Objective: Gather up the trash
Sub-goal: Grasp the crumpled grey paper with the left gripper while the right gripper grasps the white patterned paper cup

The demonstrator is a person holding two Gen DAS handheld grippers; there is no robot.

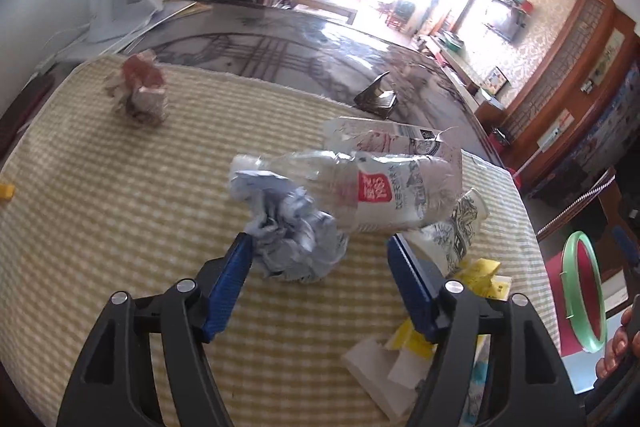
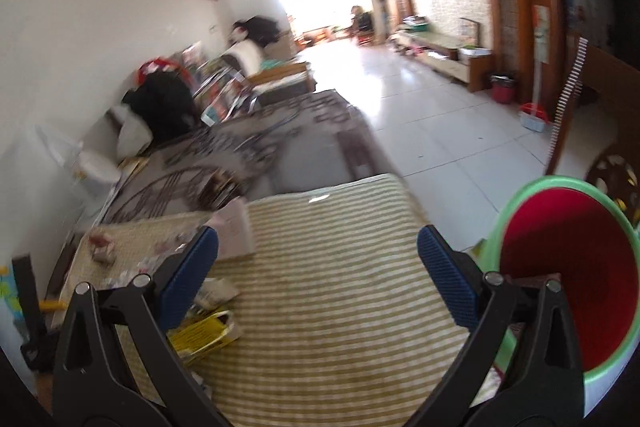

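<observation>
My left gripper [image 1: 320, 247] is open, its blue pads on either side of a crumpled white paper ball [image 1: 288, 231] lying on the yellow checked cloth [image 1: 120, 227]. A crushed clear plastic bottle [image 1: 380, 187] with a red label lies just behind the paper. A paper cup [image 1: 460, 227] and yellow wrappers [image 1: 480, 271] lie to the right. A crumpled reddish wrapper [image 1: 140, 91] sits at the far left. My right gripper [image 2: 318, 259] is open and empty above the cloth [image 2: 340, 287]. The green bin with red inside [image 2: 568, 275] stands at its right; it also shows in the left wrist view [image 1: 584, 291].
A patterned glass table top [image 1: 280, 51] extends beyond the cloth, with a small dark object [image 1: 376, 95] on it. A white box [image 1: 380, 371] lies near the cloth's front. Yellow wrappers [image 2: 208, 335] and small trash [image 2: 102, 247] lie left of the right gripper. A sofa with clothes [image 2: 168, 107] stands beyond.
</observation>
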